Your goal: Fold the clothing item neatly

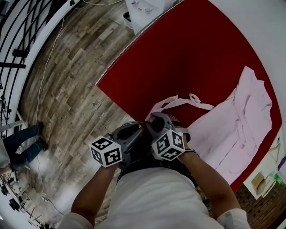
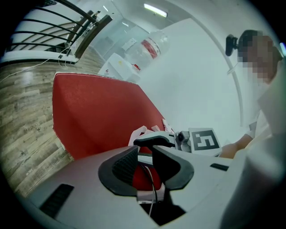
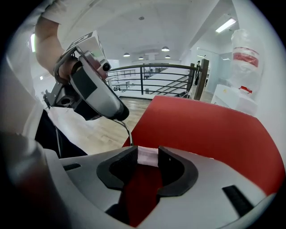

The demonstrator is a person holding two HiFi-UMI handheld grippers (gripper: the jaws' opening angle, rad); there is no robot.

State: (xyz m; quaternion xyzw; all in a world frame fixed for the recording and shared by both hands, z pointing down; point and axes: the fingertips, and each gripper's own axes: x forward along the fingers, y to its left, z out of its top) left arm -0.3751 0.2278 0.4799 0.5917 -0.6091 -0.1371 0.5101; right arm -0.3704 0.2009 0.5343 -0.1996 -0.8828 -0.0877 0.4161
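Note:
A pale pink garment (image 1: 237,125) lies spread on the right part of the red table (image 1: 178,58), with a long strap (image 1: 183,102) curling toward the near edge. There my right gripper (image 1: 154,120) is shut on a fold of the pink cloth (image 3: 147,157), which fills the gap between its jaw tips (image 3: 148,152). My left gripper (image 1: 133,130) hovers just left of it, beyond the table edge. Its jaws (image 2: 145,154) stand slightly apart and open. Through the gap I see red table (image 2: 98,112) and a thin pale strand (image 2: 152,179) that the pads do not touch.
Wooden floor (image 1: 76,67) lies left of the table. A white unit (image 1: 143,11) holding a plastic bag stands at the table's far corner. A black railing (image 1: 22,27) and a person's legs (image 1: 24,141) are far left. A white shelf with small items (image 1: 263,179) is at the right.

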